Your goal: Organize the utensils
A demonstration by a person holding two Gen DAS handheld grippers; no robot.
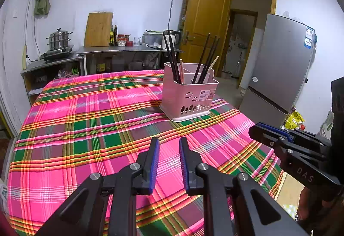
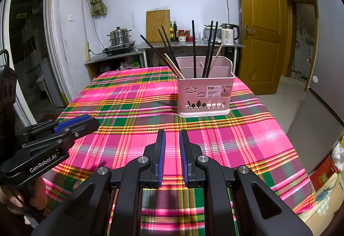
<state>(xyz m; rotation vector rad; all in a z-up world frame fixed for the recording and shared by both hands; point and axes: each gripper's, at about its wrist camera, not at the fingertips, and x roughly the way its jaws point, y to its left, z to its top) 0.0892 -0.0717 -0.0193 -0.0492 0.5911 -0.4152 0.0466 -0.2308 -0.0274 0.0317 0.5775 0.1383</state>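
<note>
While both grippers hover low over the plaid tablecloth [image 2: 133,94], the left gripper [image 1: 169,145] and right gripper [image 2: 172,137] each show a narrow gap between blue pads — nothing held in either. Chopsticks [image 2: 194,48] stand upright and leaning in the pink basket [image 2: 204,96], which sits on the table well beyond the fingertips.

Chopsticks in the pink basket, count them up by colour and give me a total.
Dark chopsticks: 6
Light wooden chopsticks: 2
Total: 8, all standing in the pink basket
</note>
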